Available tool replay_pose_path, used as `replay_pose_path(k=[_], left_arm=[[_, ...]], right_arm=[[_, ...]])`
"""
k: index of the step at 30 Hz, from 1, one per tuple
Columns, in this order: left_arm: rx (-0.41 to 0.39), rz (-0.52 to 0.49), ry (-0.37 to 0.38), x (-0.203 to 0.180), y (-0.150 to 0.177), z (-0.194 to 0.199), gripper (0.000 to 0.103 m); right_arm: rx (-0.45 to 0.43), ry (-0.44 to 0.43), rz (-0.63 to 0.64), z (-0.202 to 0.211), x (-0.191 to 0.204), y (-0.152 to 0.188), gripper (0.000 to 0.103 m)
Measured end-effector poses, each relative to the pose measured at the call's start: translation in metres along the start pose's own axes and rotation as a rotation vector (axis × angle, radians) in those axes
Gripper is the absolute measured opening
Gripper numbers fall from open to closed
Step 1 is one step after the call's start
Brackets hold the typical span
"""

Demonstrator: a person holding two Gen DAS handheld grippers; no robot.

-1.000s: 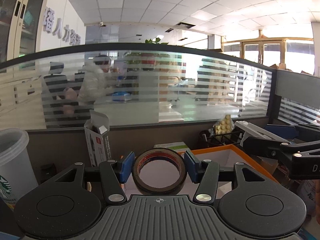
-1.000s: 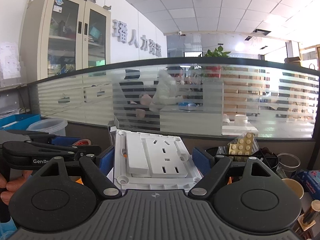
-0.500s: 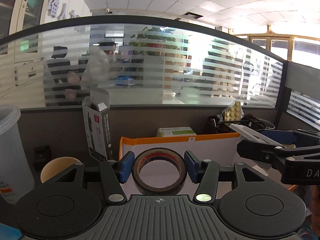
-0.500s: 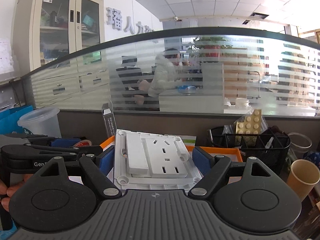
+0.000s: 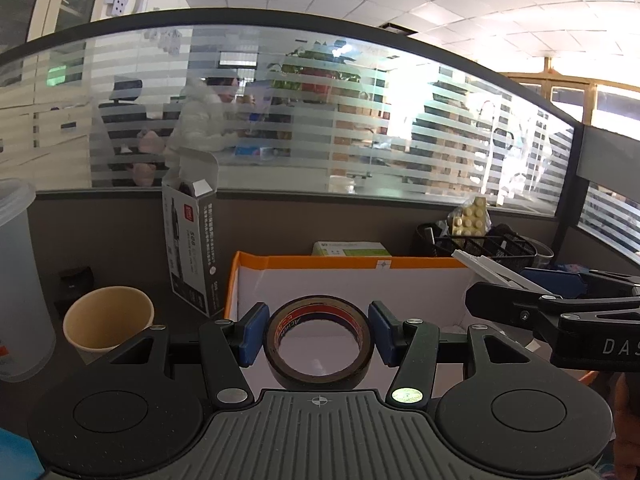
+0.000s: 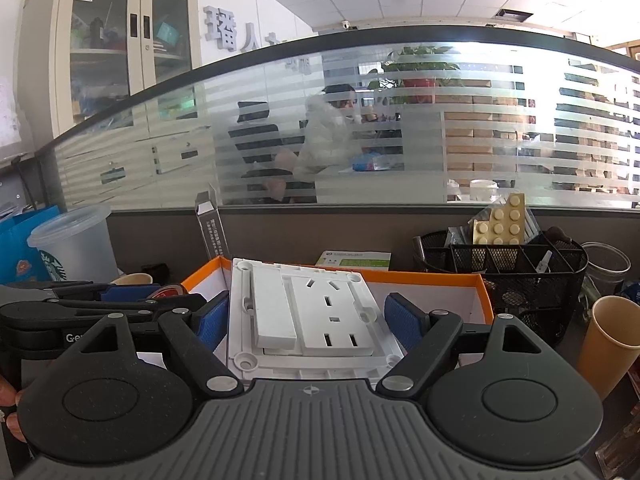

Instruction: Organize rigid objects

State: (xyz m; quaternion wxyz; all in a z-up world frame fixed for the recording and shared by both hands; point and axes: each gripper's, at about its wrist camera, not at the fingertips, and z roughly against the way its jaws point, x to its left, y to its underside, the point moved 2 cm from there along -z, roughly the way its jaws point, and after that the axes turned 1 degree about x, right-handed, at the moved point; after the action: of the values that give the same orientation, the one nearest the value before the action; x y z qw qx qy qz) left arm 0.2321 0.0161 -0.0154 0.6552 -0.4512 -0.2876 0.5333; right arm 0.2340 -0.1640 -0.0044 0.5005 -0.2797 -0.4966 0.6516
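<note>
My left gripper (image 5: 318, 334) is shut on a dark roll of tape (image 5: 320, 378), which stands upright between the blue pads. It hovers over the near part of a white box with an orange rim (image 5: 348, 264). My right gripper (image 6: 308, 320) is shut on a white wall socket plate (image 6: 316, 312), held flat with its face up above the same box (image 6: 432, 278). Each gripper shows in the other's view: the right one (image 5: 560, 308) with the plate edge (image 5: 484, 266), the left one (image 6: 100, 300) with the tape (image 6: 172, 292).
Left of the box stand a paper cup (image 5: 108, 320), an open grey carton (image 5: 192, 248) and a clear tumbler (image 5: 16, 280). To the right are a black mesh organiser (image 6: 520, 264) with a yellow studded plate, a glass jar (image 6: 604, 268) and another paper cup (image 6: 608, 344). A frosted glass partition runs behind.
Both grippers have sunk toward the desk, so the orange-rimmed box and the cups show more fully. The tape and the socket plate stay gripped as before.
</note>
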Motion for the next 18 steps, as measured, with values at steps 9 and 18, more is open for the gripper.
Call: replay_pose_path(k=[9,18], left_arm=[[0.029,-0.015,0.001,-0.007,0.006,-0.009,0.053],[0.105,-0.006,-0.006,-0.002,0.012,-0.027,0.053]], right_arm=[[0.033,0.015,0.009,-0.008,-0.004,0.005,0.079],[0.083,0.013,-0.056,-0.020,-0.018,0.014,0.080]])
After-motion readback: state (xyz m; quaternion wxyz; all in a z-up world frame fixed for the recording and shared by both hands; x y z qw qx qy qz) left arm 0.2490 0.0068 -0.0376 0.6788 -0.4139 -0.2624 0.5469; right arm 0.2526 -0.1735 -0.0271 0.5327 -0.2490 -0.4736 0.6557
